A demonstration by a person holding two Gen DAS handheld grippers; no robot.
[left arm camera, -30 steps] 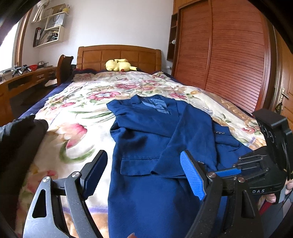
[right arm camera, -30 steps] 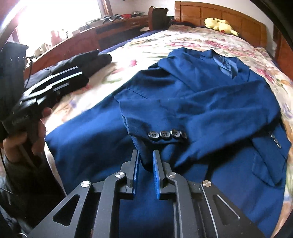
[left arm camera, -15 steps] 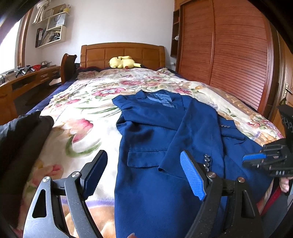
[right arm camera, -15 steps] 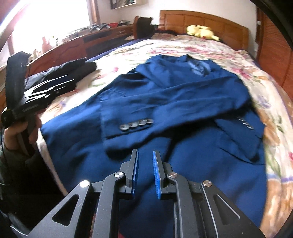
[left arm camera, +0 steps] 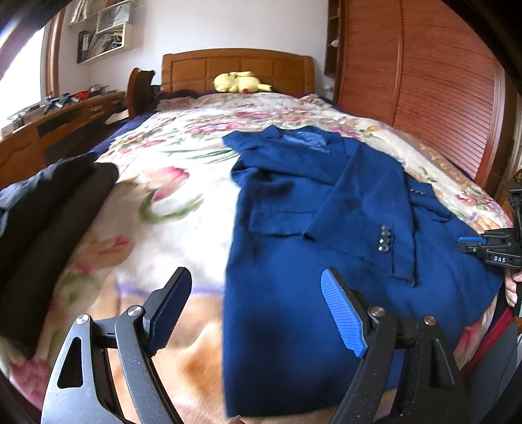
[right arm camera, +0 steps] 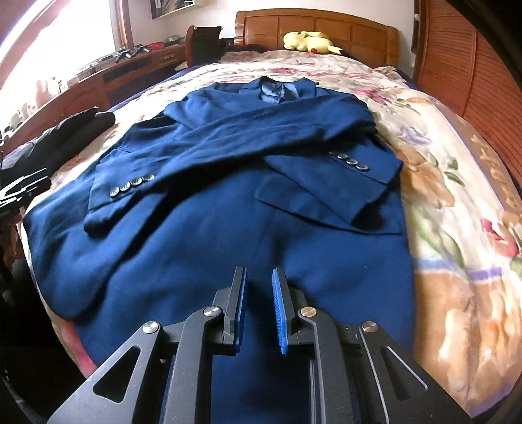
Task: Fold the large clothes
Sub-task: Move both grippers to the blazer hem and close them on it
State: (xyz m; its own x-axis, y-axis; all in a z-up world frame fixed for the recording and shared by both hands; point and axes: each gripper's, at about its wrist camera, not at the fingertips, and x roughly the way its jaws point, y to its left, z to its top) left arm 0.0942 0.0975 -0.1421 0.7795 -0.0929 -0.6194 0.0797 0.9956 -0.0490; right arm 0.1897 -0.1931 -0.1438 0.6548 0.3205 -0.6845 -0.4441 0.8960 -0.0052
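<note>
Jacket (right arm camera: 228,248) in dark blue lies face up on the floral bedspread (right arm camera: 456,228) of a wooden bed (right arm camera: 313,26), collar toward the headboard and hem toward the foot. Both sleeves are folded across the chest: the sleeve (right arm camera: 202,163) with 4 cuff buttons (right arm camera: 132,186) runs over to the left of the right wrist view, and the other sleeve (right arm camera: 345,179) slants down to the right, its own 4 buttons showing. A pocket flap shows just below that second cuff.

The right tool (right arm camera: 259,310) hovers over the hem at the middle of the jacket, its jaws standing narrow with a slim gap and nothing between them. The left tool (left arm camera: 257,310) hangs above the left edge of the hem, straddling the border between blue cloth and bedspread; its jaws stand wide and hold nothing. From the left wrist view the right tool shows at the far right edge, held by fingers (left arm camera: 510,290).

A dark garment (left arm camera: 42,221) lies folded at the left edge of the bed, apart from the jacket. A yellow plush toy (right arm camera: 310,40) rests by the headboard, and a slatted wooden wardrobe (left arm camera: 424,81) stands along the right side.
</note>
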